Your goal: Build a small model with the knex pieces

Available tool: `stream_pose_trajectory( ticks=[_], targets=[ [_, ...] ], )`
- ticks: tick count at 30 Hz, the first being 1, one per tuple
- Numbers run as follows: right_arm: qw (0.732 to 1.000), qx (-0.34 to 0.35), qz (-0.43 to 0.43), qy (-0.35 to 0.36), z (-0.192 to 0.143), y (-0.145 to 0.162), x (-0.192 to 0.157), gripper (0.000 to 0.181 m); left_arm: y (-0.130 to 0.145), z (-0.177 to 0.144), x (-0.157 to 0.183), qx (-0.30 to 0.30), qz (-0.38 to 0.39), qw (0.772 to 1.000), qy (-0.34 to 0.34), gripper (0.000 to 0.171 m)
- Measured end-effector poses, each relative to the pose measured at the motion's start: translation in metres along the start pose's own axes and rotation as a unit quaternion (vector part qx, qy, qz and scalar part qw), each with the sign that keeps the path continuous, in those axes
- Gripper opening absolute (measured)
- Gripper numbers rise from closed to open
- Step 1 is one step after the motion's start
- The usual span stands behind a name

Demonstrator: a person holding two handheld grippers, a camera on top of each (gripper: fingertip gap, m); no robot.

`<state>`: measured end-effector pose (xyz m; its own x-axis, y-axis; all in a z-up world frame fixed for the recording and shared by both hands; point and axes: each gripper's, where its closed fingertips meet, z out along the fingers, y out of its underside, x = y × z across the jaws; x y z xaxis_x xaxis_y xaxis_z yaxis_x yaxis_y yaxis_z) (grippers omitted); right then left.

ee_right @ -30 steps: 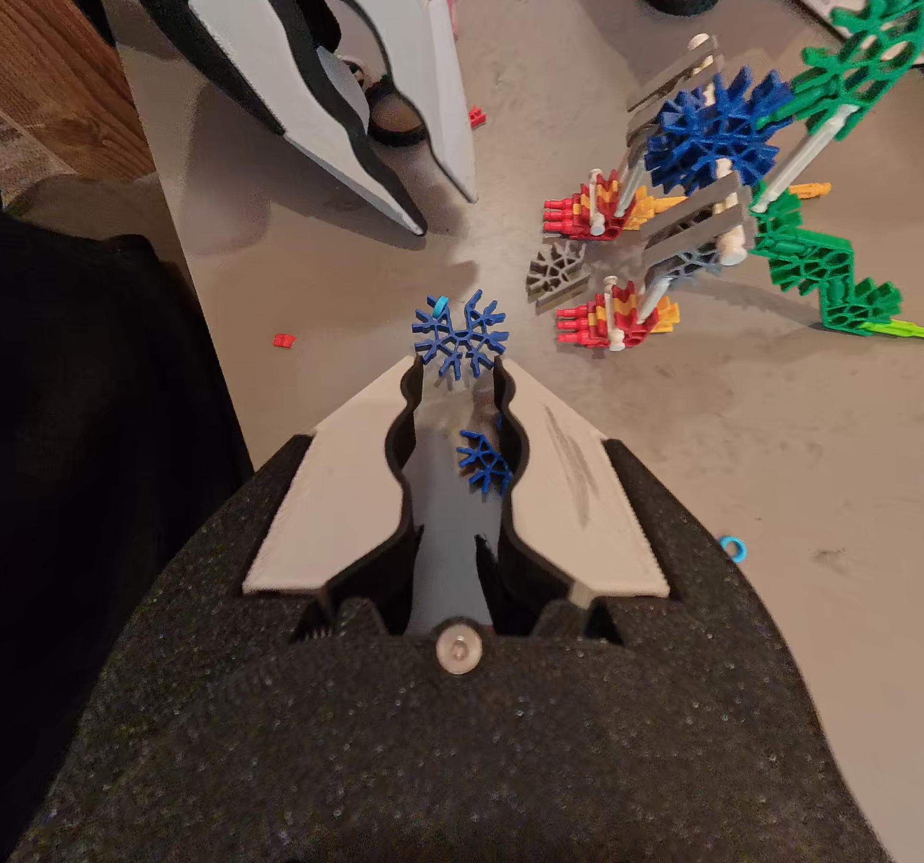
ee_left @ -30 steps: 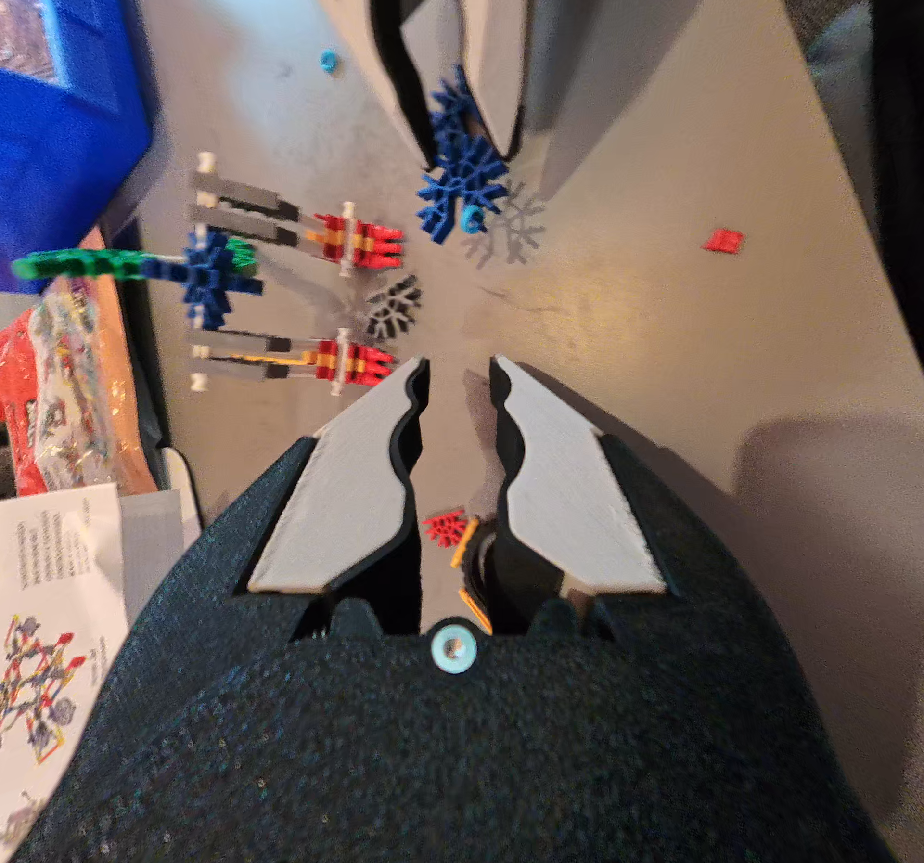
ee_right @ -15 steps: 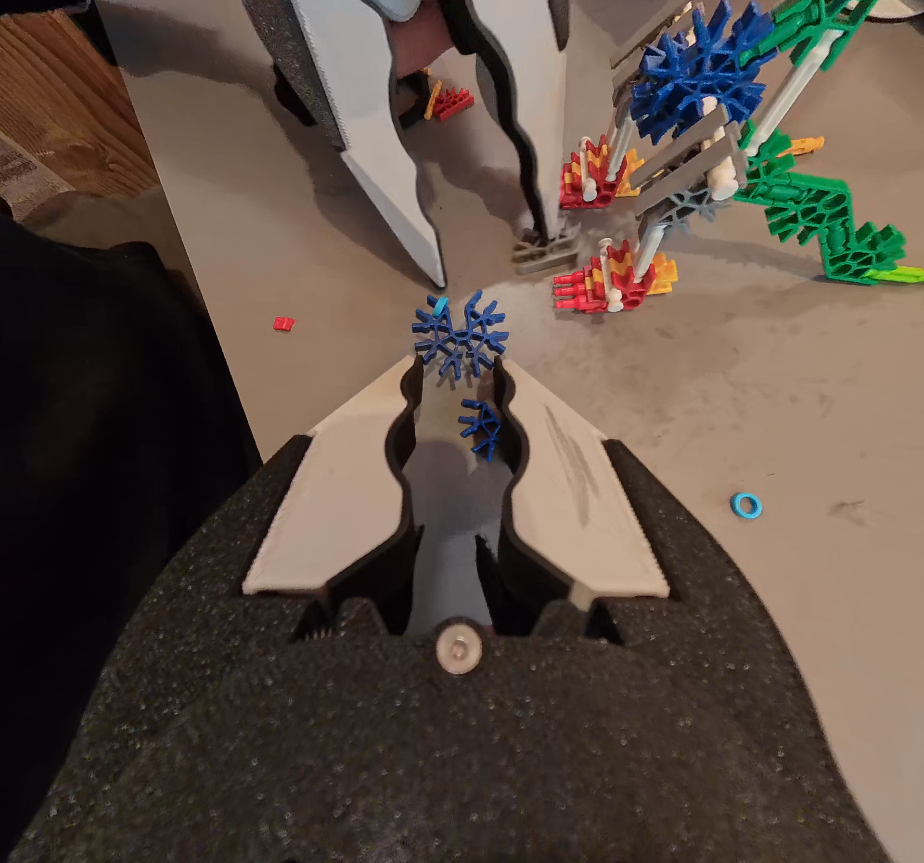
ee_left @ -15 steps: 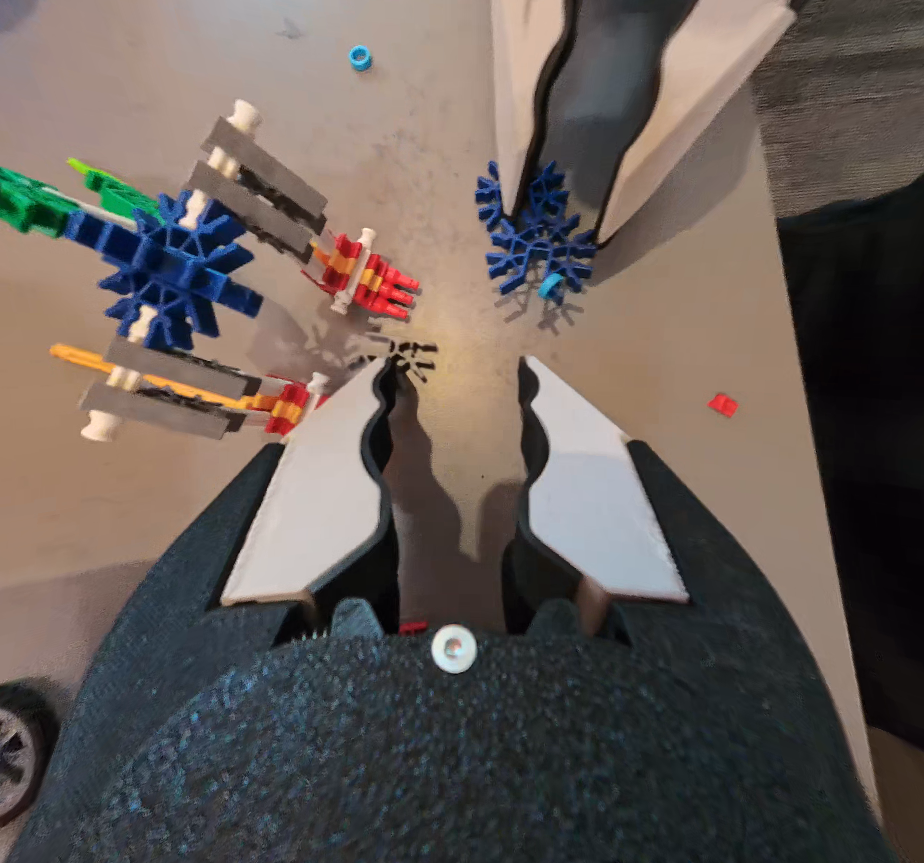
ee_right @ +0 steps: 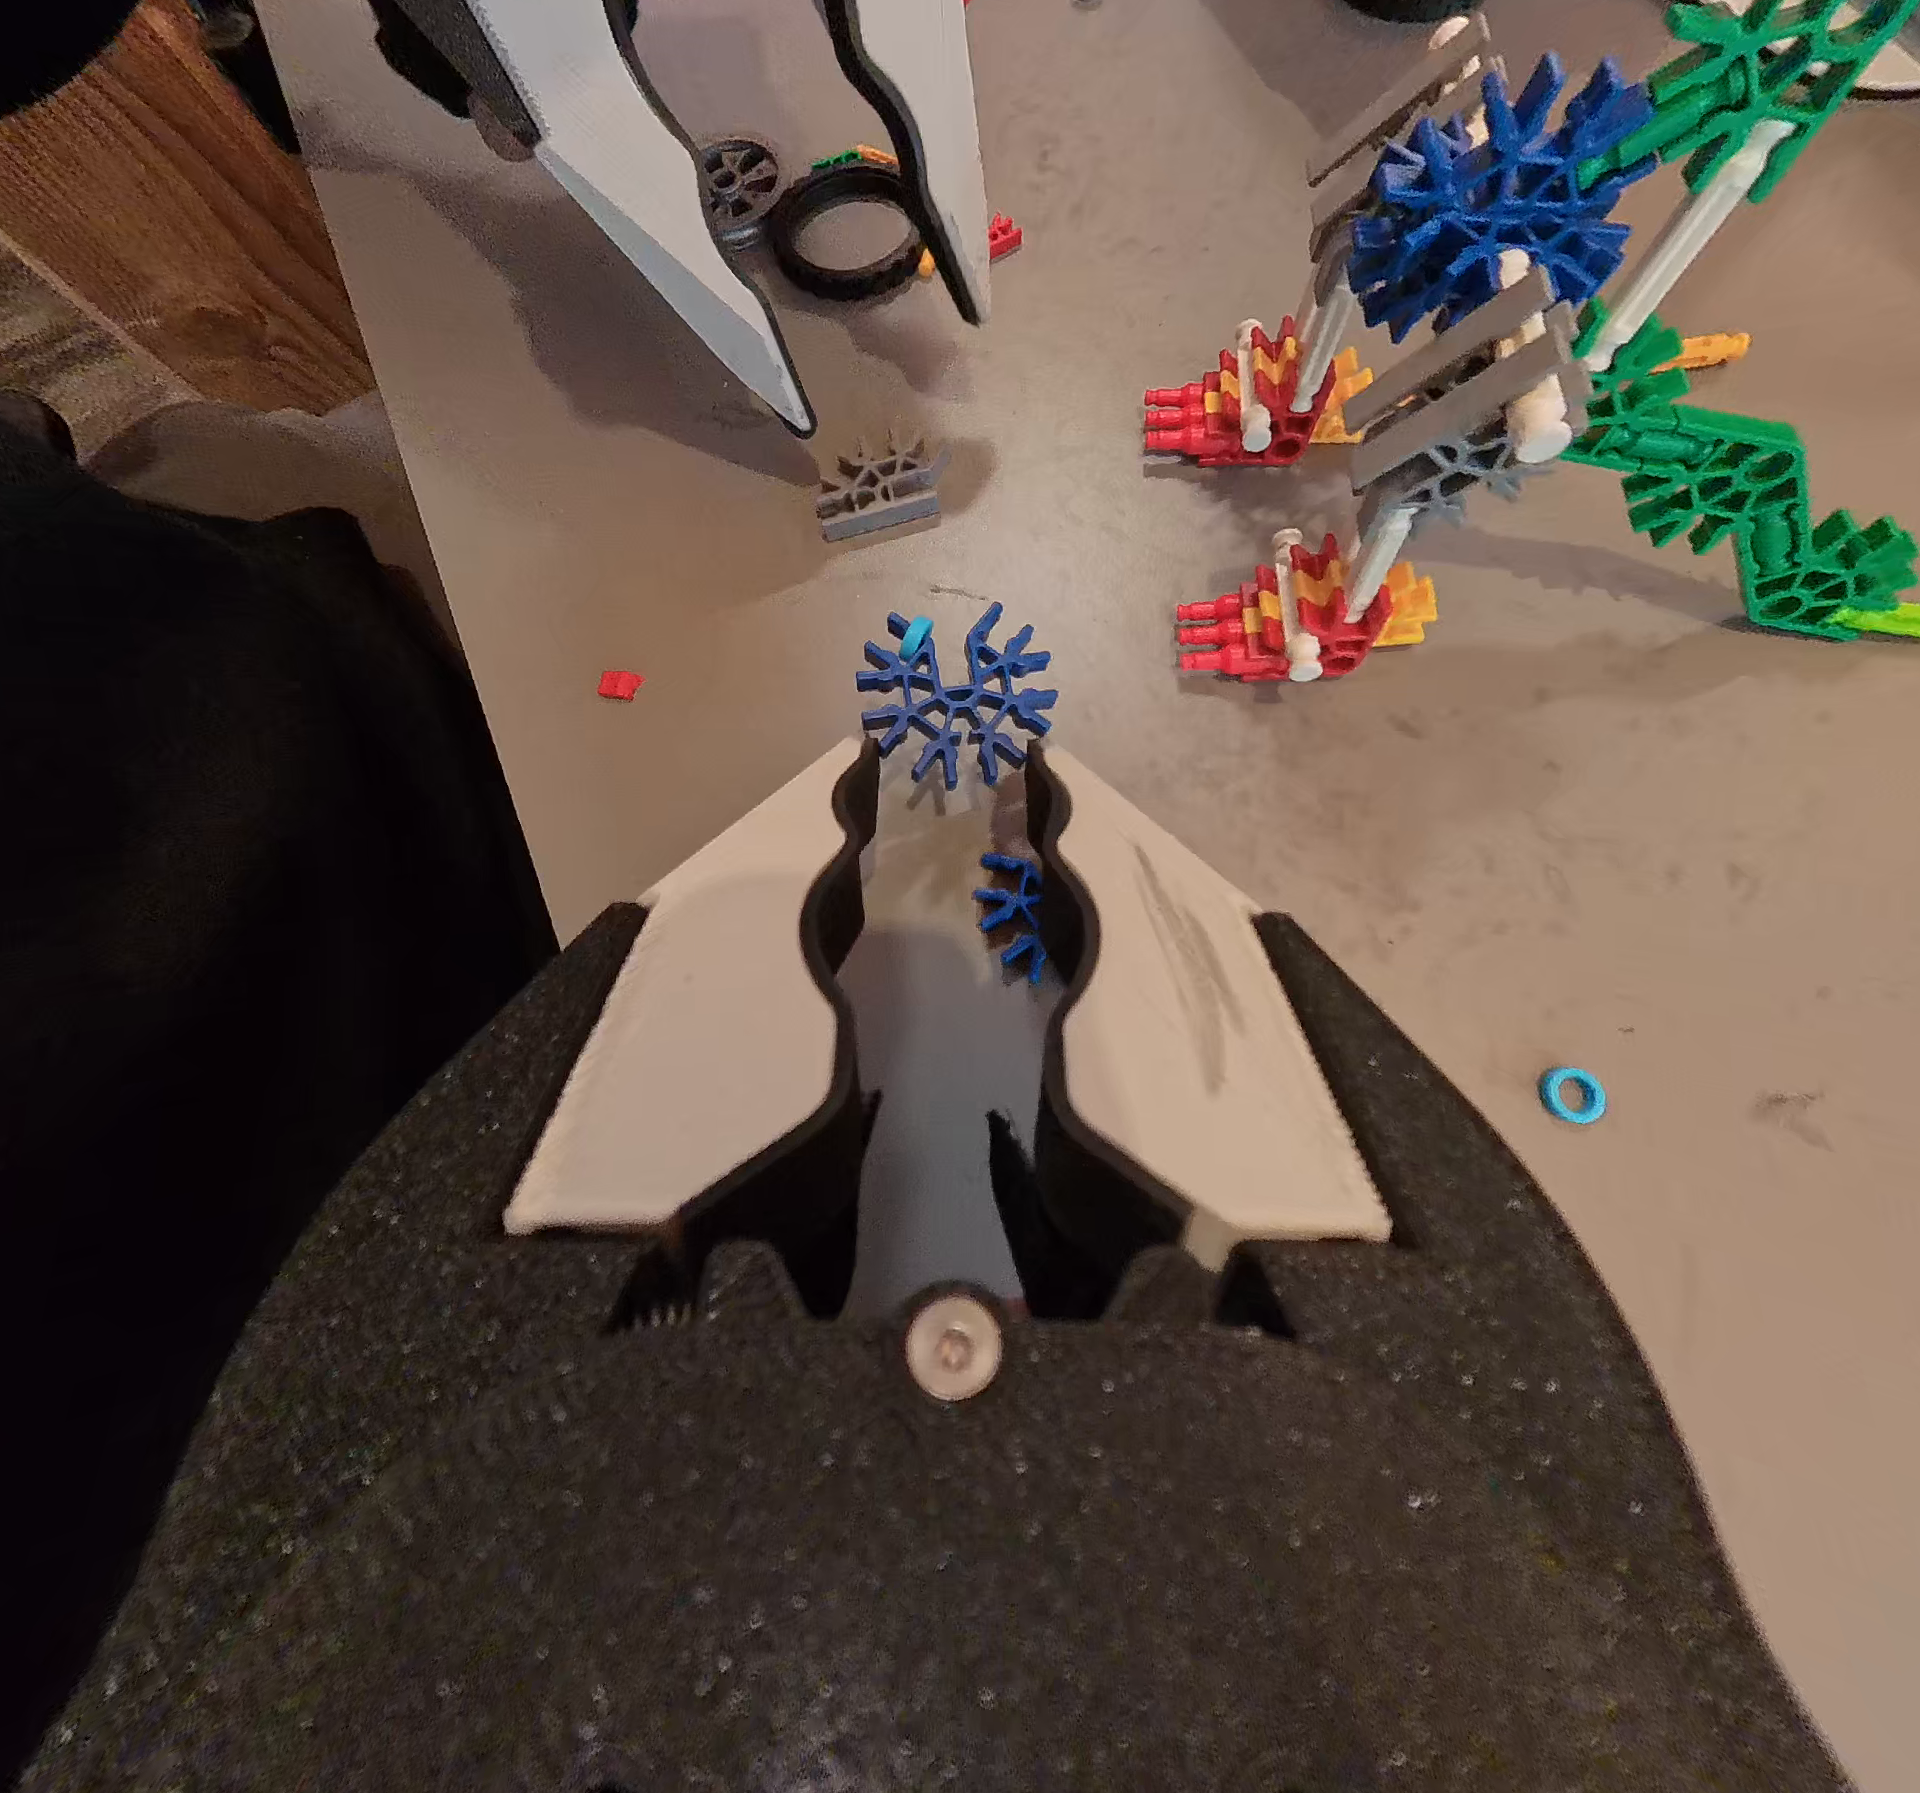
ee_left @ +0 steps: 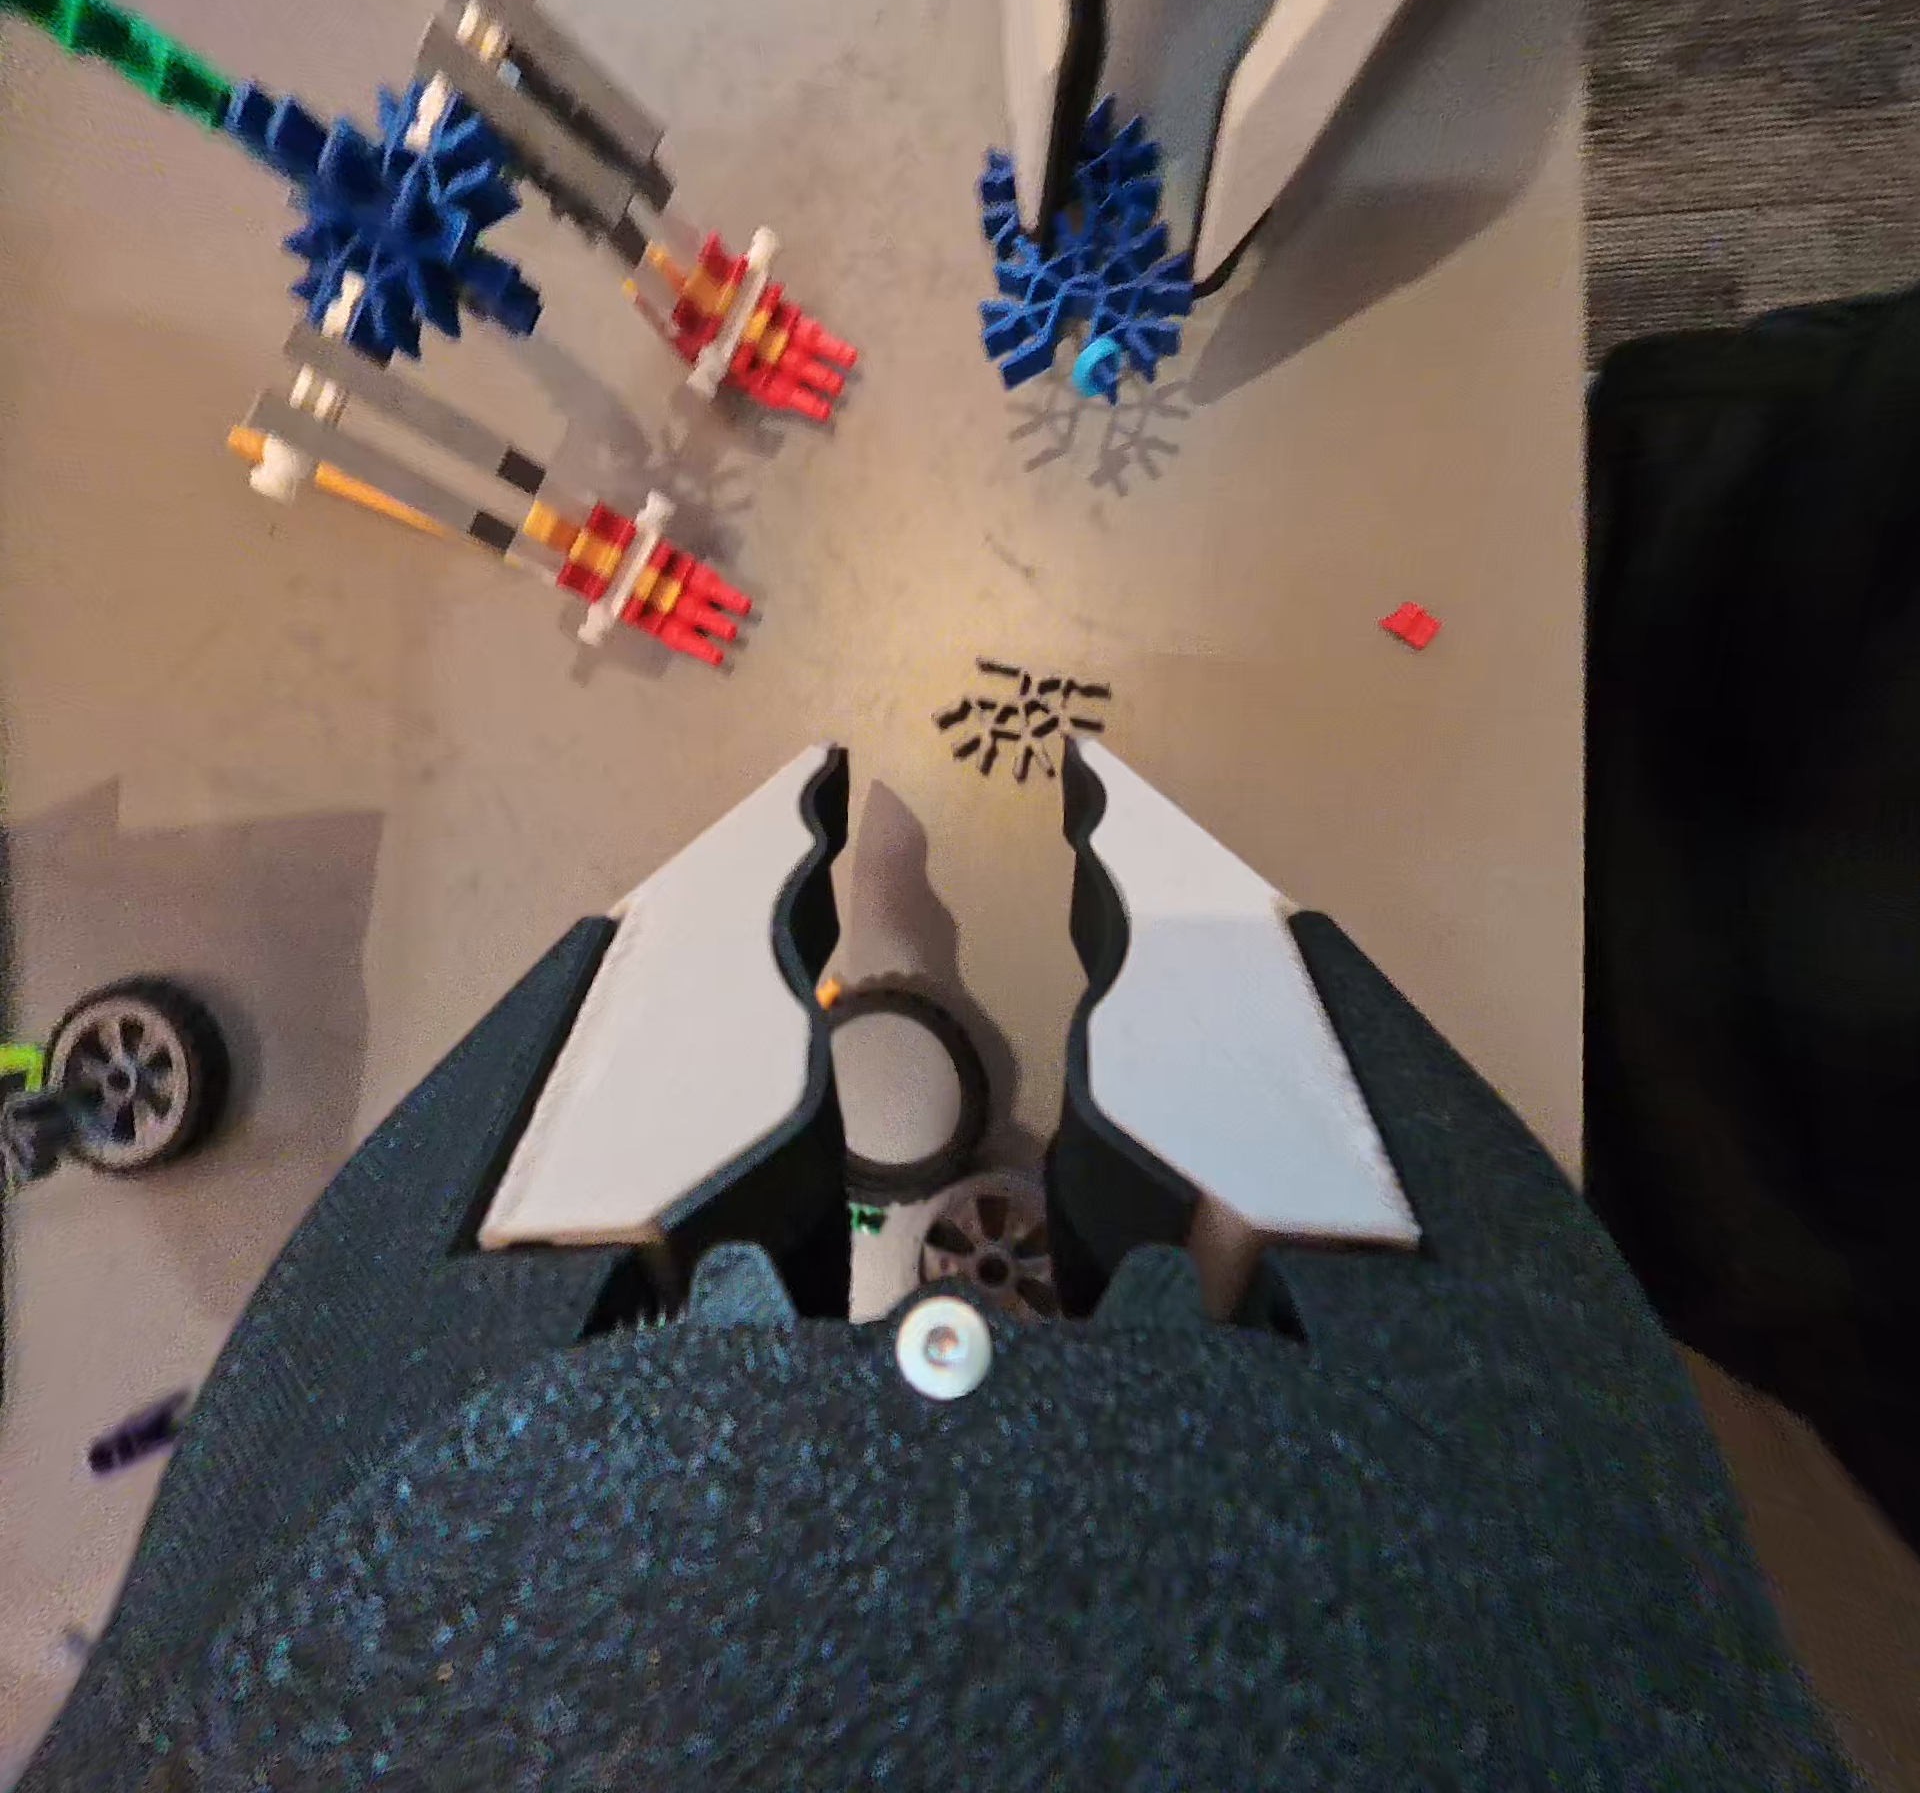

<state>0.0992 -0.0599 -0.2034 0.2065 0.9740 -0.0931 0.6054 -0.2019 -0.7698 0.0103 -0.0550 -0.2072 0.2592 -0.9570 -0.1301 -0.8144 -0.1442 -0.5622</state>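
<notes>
My right gripper (ee_right: 951, 754) is shut on a blue snowflake connector (ee_right: 956, 694) that carries a small light-blue ring (ee_right: 914, 637), held just above the table. A second blue connector (ee_right: 1013, 917) sits between its fingers farther back. My left gripper (ee_left: 956, 754) is open and empty, its tips just short of a grey snowflake connector (ee_left: 1023, 715) lying on the table. In the right wrist view the left gripper (ee_right: 883, 367) hangs over that grey connector (ee_right: 883, 491). In the left wrist view the right gripper holds the blue connector (ee_left: 1086, 289) beyond it.
A built model (ee_right: 1455, 289) with a blue snowflake hub, grey plates, red-yellow feet and a green arm (ee_right: 1766, 496) stands to the right. A black tyre (ee_left: 904, 1089), wheels (ee_left: 135, 1073), a red bit (ee_right: 620, 683) and a blue ring (ee_right: 1572, 1096) lie about. The table edge (ee_right: 457, 663) runs along the left. Some 10 cm of space lies between my two pairs of fingers. It is some 7 cm from my left tips to the red bit (ee_right: 620, 683). Look for it in the left wrist view (ee_left: 1413, 613) too.
My left gripper has opened wider and swung over to the grey connector, which slid away from the model toward the table edge. The right gripper has kept still, holding the blue connector.
</notes>
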Motion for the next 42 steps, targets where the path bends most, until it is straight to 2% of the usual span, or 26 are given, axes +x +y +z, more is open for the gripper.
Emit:
stream_pose_trajectory(
  ticks=[4, 9, 15, 19, 25, 30, 35, 42],
  targets=[
    [1.0, -0.007, -0.007, -0.005, 0.003, -0.002, -0.004, 0.028, 0.013, 0.002, 0.01, -0.023, -0.045, 0.999, -0.005, 0.042],
    [1.0, -0.013, -0.013, -0.012, 0.009, -0.001, -0.009, 0.028, 0.008, 0.015, 0.018, -0.006, -0.061, 0.998, 0.033, 0.041],
    [1.0, -0.008, -0.008, -0.011, 0.008, 0.0, -0.01, 0.027, -0.009, 0.023, 0.025, 0.025, -0.002, 0.996, 0.091, 0.04],
    [1.0, -0.007, -0.005, -0.012, 0.006, 0.002, -0.01, 0.027, -0.006, 0.022, 0.023, -0.001, 0.011, 0.998, 0.057, 0.047],
    [1.0, -0.01, -0.01, -0.022, 0.01, 0.003, -0.011, 0.027, -0.005, 0.02, 0.032, -0.008, -0.002, 0.999, 0.038, 0.03],
    [1.0, -0.01, -0.022, -0.017, 0.013, 0.003, -0.011, 0.027, -0.007, 0.021, 0.033, -0.002, 0.006, 1.0, 0.025, 0.028],
    [0.995, -0.02, -0.09, 0.023, 0.014, 0.005, -0.008, 0.028, -0.008, 0.021, 0.034, 0.011, 0.016, 0.999, 0.027, 0.027],
    [0.961, -0.021, -0.26, 0.091, 0.02, 0.0, -0.012, 0.027, -0.016, 0.017, 0.036, 0.053, -0.051, 0.992, 0.1, 0.027]
  ],
)
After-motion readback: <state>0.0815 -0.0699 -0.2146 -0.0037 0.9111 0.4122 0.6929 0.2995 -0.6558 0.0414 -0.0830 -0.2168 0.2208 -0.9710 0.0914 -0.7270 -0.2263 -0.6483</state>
